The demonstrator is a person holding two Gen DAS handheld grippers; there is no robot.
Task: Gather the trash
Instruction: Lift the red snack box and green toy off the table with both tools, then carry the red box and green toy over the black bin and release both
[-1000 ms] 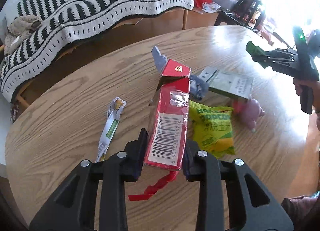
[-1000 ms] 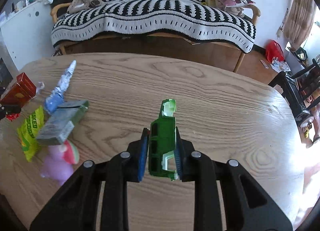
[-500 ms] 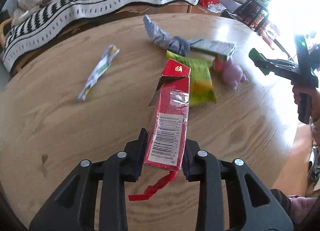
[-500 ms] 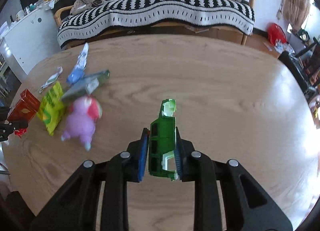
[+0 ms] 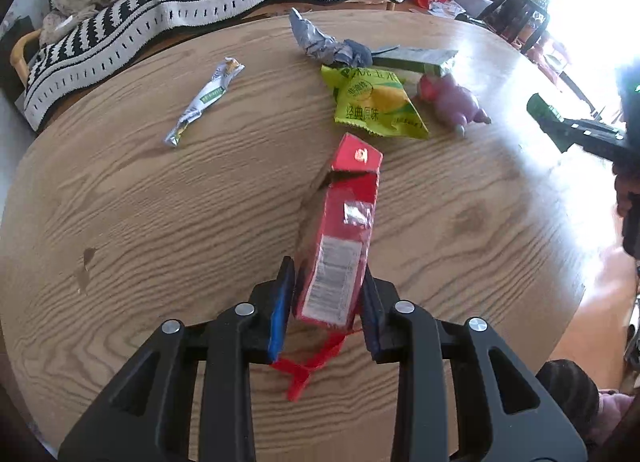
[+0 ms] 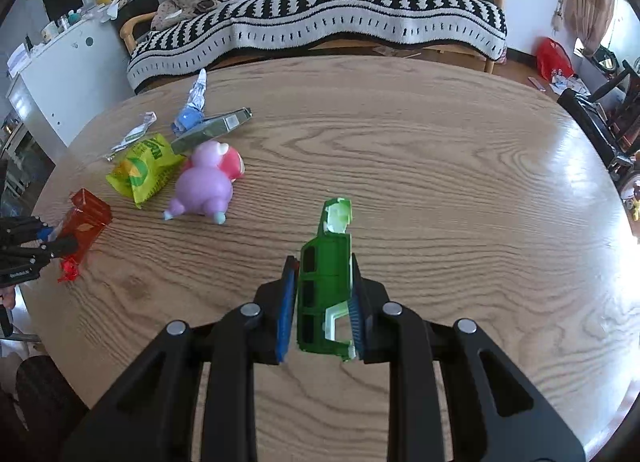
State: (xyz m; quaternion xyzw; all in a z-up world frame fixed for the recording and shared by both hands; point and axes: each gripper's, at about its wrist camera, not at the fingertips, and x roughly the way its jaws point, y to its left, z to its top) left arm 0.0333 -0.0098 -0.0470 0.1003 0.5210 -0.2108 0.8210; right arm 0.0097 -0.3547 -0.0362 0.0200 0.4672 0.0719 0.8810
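Both grippers carry trash above the round bench (image 6: pixel 440 166).
Left gripper (image 5: pixel 326 316), jaws closing, grips a red box (image 5: pixel 340 238); right gripper (image 6: pixel 322 316) clamps a green carton (image 6: pixel 324 282). Keep both grips firm; loose wrappers lie beyond the box.

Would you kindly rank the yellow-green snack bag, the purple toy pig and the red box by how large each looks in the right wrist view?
1. Purple toy pig and yellow-green snack bag: alike, so unranked.
2. Red box, smallest, partly hidden by the left gripper.
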